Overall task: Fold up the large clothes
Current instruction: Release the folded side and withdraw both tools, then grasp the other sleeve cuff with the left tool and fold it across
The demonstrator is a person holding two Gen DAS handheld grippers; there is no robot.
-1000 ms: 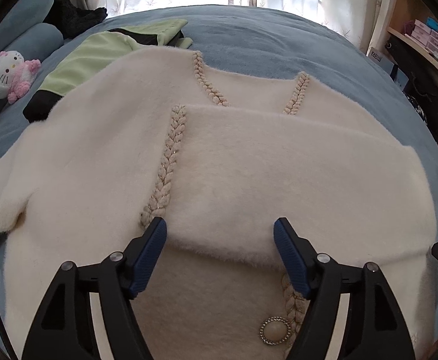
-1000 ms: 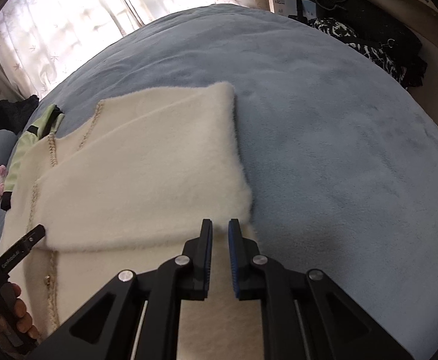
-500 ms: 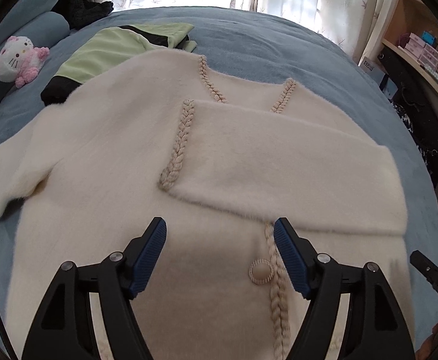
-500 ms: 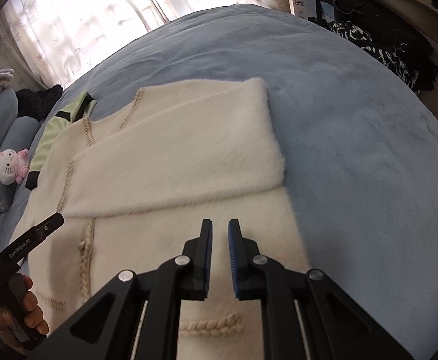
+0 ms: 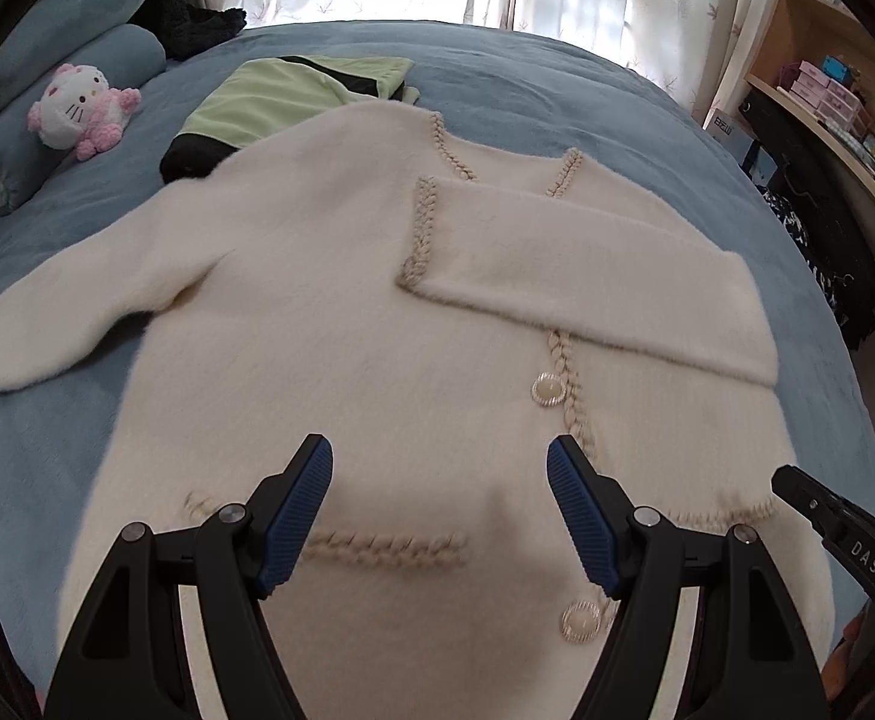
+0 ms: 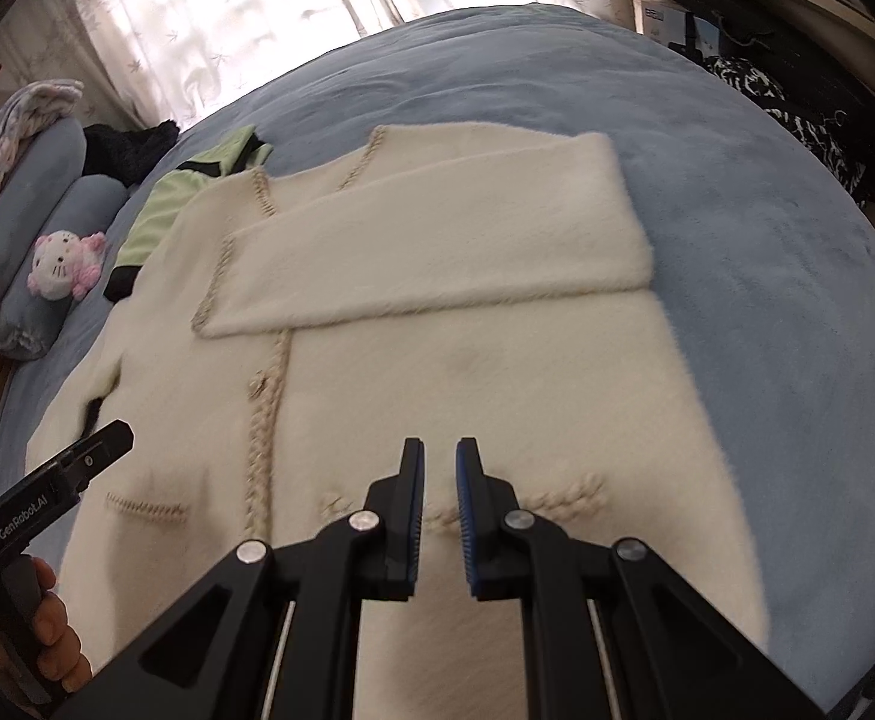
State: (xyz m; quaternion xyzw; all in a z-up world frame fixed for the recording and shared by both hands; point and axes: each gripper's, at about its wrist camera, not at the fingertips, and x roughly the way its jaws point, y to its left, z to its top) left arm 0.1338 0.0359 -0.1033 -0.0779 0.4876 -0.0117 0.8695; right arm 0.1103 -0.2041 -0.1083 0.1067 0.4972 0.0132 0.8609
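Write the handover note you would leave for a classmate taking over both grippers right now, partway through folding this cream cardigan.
Left gripper: open, empty, above the hem.
Right gripper: nearly shut, a narrow gap, holding nothing.
Cream cardigan: flat, front up, on the blue bed.
Done: one sleeve is folded across the chest.
Left: the other sleeve lies spread out to the side; fold it in, then fold the body.

"GenRobot.AI" is printed on the left hand-held gripper (image 6: pixel 47 501); "DAS" on the right hand-held gripper (image 5: pixel 857 546).
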